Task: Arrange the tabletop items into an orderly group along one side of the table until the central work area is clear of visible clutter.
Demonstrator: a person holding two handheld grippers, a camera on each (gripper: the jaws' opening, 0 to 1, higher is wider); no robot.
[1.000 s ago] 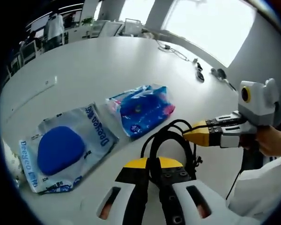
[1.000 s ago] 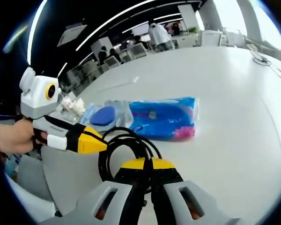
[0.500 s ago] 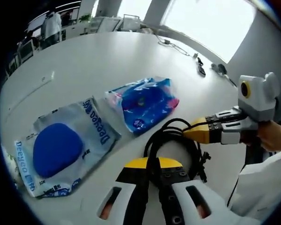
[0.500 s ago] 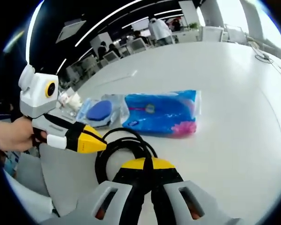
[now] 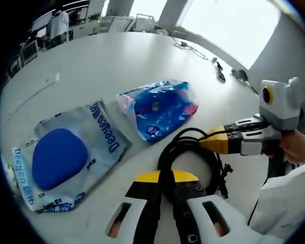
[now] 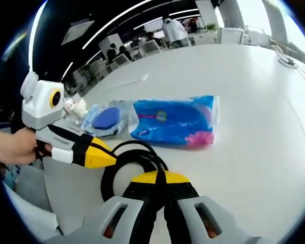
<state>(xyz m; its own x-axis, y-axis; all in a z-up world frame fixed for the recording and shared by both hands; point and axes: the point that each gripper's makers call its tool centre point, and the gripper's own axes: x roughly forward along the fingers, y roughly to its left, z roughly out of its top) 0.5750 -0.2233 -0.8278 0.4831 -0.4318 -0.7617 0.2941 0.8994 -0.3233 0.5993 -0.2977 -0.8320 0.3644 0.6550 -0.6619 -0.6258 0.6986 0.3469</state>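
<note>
Both tools, left (image 5: 165,179) and right (image 6: 160,179), jaws pressed together on the coiled black cable (image 5: 193,152), are dragging it nearer the two plastic packets (image 5: 157,109) on the white desk (image 5: 91,66), tightening the group.

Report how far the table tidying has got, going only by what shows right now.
Done: the clear bag with the blue pad and the blue printed packet lie side by side near one table edge. In hand: both the left gripper and right gripper have jaws together at the coiled black cable; whether either grips it is unclear. Left: the cable sits apart from the bags, and small items remain far across the table.
</note>
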